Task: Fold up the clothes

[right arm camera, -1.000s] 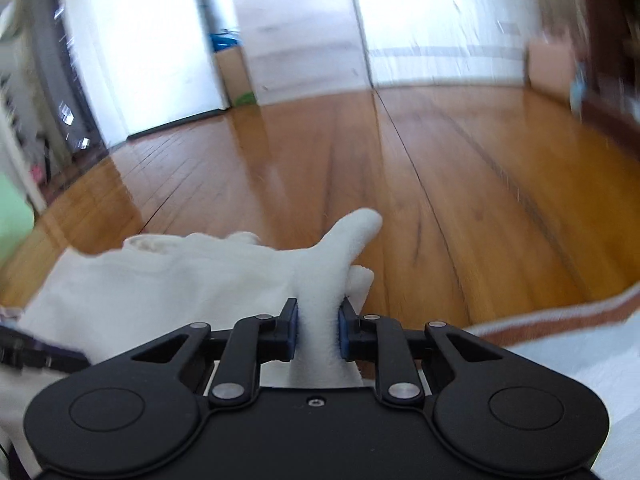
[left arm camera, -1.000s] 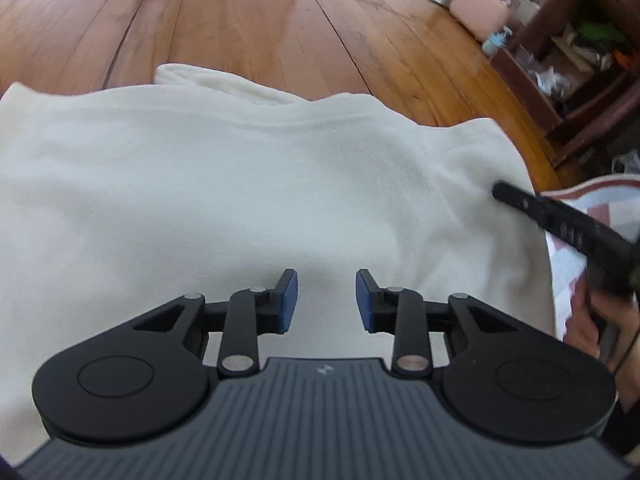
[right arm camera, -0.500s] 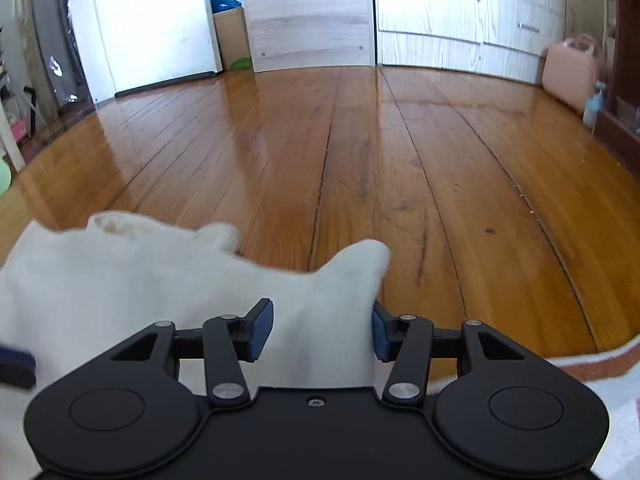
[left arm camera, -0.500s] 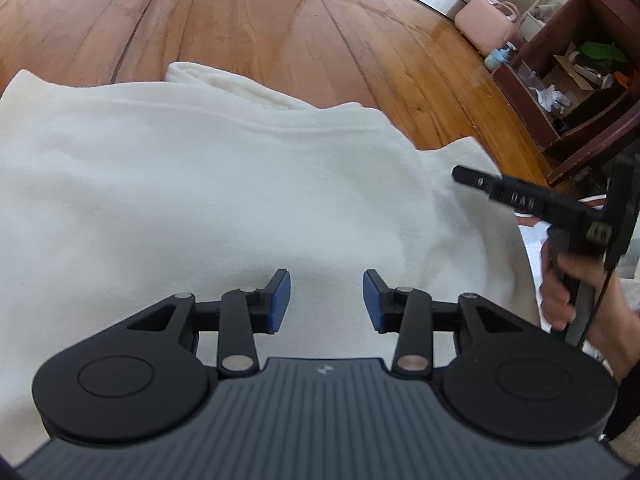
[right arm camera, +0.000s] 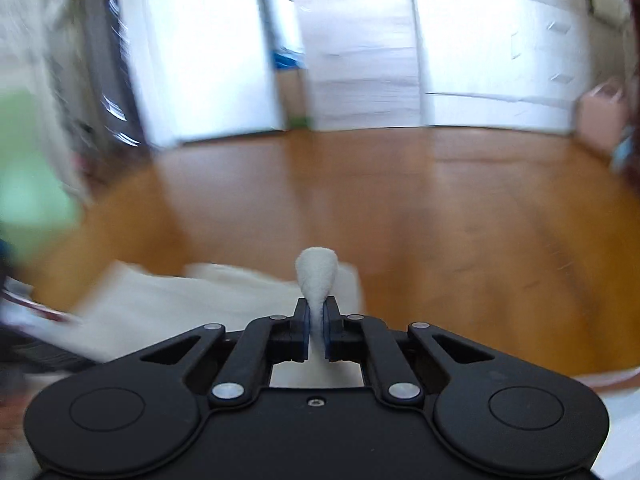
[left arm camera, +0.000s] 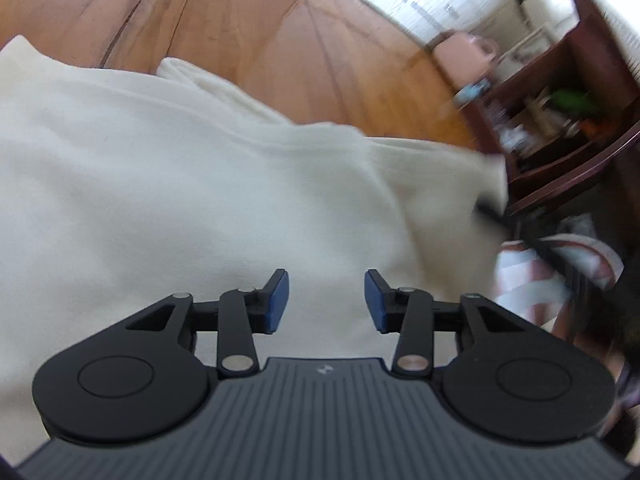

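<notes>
A cream white fleece garment (left arm camera: 180, 184) lies spread out below me, filling most of the left wrist view. My left gripper (left arm camera: 326, 300) is open and empty, hovering just above the cloth. My right gripper (right arm camera: 316, 322) is shut on a pinched corner of the garment (right arm camera: 317, 276), which sticks up between the blue pads. The rest of the garment (right arm camera: 192, 300) trails to the left. In the left wrist view the right gripper is a dark blur (left arm camera: 492, 212) at the garment's right edge.
A wooden floor (right arm camera: 440, 208) stretches ahead. A striped pink and white blanket (left arm camera: 532, 280) lies under the garment at the right. A dark wooden shelf unit (left arm camera: 568, 128) with clutter stands at the far right, a pink case (left arm camera: 466, 50) beside it. White doors and drawers (right arm camera: 480, 48) line the back.
My right gripper, open around the garment corner half a second ago, has shut on it and the view has tilted up. My left gripper stays open over the cloth.
</notes>
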Tool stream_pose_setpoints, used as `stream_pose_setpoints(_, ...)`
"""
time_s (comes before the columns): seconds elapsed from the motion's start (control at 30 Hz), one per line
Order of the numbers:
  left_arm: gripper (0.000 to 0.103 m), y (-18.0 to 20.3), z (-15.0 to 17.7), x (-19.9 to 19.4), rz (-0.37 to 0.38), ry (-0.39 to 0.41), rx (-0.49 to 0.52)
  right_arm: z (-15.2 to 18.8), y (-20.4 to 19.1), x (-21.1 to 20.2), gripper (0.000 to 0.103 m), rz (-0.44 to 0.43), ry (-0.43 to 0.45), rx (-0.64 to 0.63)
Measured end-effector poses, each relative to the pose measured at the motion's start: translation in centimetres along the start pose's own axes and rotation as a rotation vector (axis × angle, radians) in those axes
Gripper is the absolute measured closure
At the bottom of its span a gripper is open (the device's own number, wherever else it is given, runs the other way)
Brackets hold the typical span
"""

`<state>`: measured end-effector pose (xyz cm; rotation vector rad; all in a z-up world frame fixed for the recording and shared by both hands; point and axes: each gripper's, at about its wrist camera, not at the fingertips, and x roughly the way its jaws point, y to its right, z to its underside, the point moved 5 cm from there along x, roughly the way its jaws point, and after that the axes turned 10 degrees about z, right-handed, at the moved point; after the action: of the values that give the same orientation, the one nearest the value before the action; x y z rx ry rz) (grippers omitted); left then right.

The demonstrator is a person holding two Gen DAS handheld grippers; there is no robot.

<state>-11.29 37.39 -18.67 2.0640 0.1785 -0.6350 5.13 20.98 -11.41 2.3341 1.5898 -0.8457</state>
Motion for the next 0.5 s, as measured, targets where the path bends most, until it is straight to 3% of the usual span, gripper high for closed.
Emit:
stream_pose_setpoints(0.07, 0.046, 0.2, 0.0, -1.2, 0.075, 0.023, -0.053, 2.1, -2.4, -1.0, 0.096, -0.093, -0.045, -0.007)
stream_pose_setpoints(0.13, 0.037, 0.3, 0.7, -1.7, 0.127, -0.008, -0.1, 4.0, -4.3, -1.6, 0.095, -0.146, -0.083, -0.019)
stream_pose_setpoints(0.3, 0.032, 0.2, 4.0, -0.9, 0.22, -0.112, -0.232, 5.7, -8.1, -3.1, 0.095, -0.355, -0.176, -0.046)
stream_pose_setpoints(0.33, 0.037, 0.0, 4.4, -0.8, 0.225, -0.1, -0.254, 5.9, -8.8, -3.4, 0.095, -0.4, -0.195, -0.051)
stream_pose_setpoints(0.4, 0.091, -0.2, 5.1, -0.8, 0.188, -0.082, -0.248, 6.4, -10.4, -4.1, 0.095, -0.474, -0.217, -0.063)
stream_pose_setpoints(0.43, 0.096, -0.1, 5.2, -1.0, 0.152, -0.091, -0.222, 6.2, -10.7, -4.3, 0.095, -0.507, -0.231, -0.064)
stream_pose_setpoints(0.5, 0.096, 0.4, 5.1, -2.5, 0.108, -0.065, -0.172, 5.3, -9.4, -4.5, 0.092, -0.492, -0.23, -0.031)
